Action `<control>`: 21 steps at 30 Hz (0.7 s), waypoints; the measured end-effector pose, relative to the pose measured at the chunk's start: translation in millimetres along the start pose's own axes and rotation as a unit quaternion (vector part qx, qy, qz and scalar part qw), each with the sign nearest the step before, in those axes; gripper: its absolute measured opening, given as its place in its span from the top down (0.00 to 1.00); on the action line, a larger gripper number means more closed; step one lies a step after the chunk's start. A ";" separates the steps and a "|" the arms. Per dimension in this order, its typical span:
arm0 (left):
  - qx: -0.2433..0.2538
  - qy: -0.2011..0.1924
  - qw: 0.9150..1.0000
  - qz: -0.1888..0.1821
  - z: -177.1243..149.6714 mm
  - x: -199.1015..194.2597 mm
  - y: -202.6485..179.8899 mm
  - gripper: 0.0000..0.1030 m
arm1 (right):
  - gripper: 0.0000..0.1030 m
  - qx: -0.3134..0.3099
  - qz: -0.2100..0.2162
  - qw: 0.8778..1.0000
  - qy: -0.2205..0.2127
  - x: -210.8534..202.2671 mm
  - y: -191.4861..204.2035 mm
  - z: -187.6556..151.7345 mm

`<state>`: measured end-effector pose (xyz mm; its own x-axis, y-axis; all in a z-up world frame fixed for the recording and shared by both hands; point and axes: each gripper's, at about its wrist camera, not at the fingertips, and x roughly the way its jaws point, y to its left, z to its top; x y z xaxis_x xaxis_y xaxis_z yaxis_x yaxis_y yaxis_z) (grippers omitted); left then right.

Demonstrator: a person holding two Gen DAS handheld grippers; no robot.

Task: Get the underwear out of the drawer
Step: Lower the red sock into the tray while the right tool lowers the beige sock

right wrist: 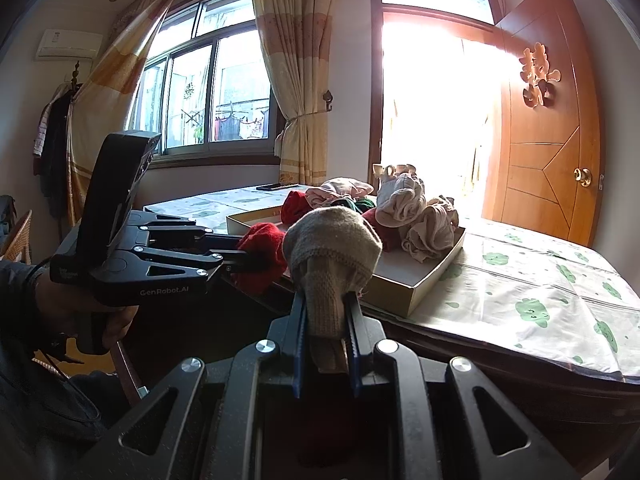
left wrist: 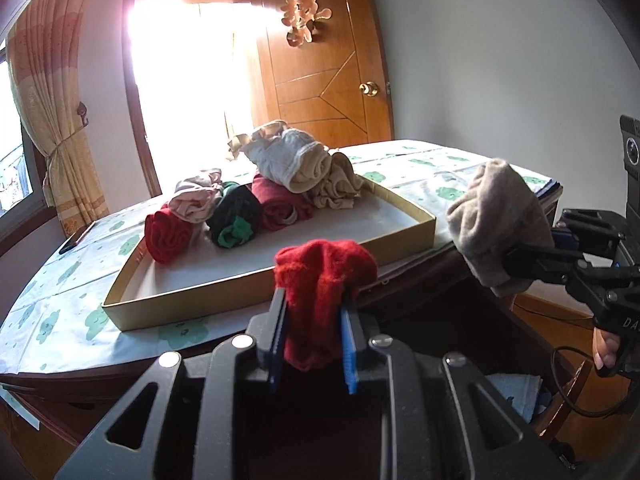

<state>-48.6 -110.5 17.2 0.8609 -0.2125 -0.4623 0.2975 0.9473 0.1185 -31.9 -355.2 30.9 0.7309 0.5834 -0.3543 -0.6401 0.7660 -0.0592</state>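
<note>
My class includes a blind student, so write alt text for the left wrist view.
The left gripper is shut on a red garment in front of a shallow box holding rolled underwear on a table with a cloud-print cloth. At right, the right gripper holds a beige garment. Behind are a wooden door and a bright window.

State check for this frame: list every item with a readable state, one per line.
left gripper: shut on red garment, held above table edge
right gripper: shut on beige garment, held above table edge
shallow box: open, on table, holding rolled garments
rolled garments: piled at box's far end
wooden door: swung open
curtain: tied back
</note>
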 end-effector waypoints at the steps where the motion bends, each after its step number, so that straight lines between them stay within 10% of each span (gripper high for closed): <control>1: 0.000 0.000 1.000 0.000 1.0 0.2 0.5 0.79 | 0.82 -0.001 0.000 1.000 0.000 0.1 -0.4 1.6; 21: -0.008 -0.002 1.000 -0.001 41.4 12.1 16.9 0.79 | 0.82 0.008 -0.009 0.999 0.036 20.1 -17.8 43.2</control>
<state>-16.1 -107.0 50.0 0.8614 -0.2159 -0.4598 0.2933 0.9505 0.1030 4.3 -345.5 65.1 0.7233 0.5481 -0.4201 -0.6217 0.7816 -0.0509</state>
